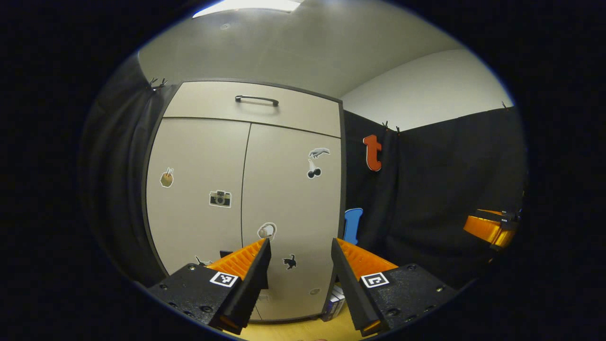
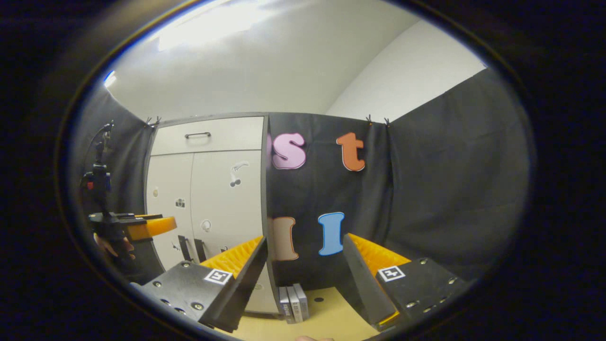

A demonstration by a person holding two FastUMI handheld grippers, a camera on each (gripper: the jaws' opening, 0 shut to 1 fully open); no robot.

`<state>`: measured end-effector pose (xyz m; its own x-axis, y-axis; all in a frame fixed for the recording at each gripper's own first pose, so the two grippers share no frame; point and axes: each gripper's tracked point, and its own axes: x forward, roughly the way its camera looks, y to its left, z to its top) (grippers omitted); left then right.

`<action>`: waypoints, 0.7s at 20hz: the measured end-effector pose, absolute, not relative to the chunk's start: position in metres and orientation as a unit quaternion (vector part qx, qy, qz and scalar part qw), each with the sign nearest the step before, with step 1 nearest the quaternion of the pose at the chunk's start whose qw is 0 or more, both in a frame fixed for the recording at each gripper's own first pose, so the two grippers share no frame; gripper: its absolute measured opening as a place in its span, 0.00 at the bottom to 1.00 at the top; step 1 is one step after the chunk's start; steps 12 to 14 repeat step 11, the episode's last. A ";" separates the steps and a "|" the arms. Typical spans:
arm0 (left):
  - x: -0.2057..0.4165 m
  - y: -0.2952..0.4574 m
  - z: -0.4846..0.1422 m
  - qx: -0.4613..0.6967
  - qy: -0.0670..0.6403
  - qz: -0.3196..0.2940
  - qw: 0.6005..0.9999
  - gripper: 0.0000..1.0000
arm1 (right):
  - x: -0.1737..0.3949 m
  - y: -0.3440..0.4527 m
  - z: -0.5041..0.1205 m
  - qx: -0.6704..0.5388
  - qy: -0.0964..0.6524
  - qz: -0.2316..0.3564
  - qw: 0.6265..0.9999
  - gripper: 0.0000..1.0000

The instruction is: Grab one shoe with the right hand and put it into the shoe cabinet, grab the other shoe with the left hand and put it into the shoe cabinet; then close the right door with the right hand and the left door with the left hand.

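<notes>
In the left gripper view, the left gripper [image 1: 300, 246] faces the shoe cabinet [image 1: 246, 199] with its two fingers spread apart and nothing between them. Both cabinet doors, the left door [image 1: 196, 194] and the right door [image 1: 293, 208], lie flush and closed under a drawer front with a dark handle [image 1: 257, 99]. The shoes cannot be seen, being presumably behind the closed doors. The fingers cover the cabinet's lower corners, and a small stack of books [image 1: 335, 300] right of the cabinet's base is half hidden. Far right of the cabinet, the right gripper [image 1: 492, 229] is cut off at the edge. In the right gripper view, the right gripper [image 2: 303, 248] also stands with fingers apart and empty. The cabinet [image 2: 208, 189] sits left of it, closed, its foot masked by the left finger. Left of the cabinet, the left gripper [image 2: 142, 226] appears, with the hand [image 2: 113, 246] holding it dim and hard to make out.
</notes>
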<state>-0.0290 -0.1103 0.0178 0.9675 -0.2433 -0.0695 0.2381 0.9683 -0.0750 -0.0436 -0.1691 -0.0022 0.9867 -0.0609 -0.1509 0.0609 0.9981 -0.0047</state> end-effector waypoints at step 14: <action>-0.076 -0.143 0.000 -0.032 0.067 -0.065 0.995 0.80 | -0.062 -0.193 -0.004 -0.024 0.077 0.040 0.996 0.96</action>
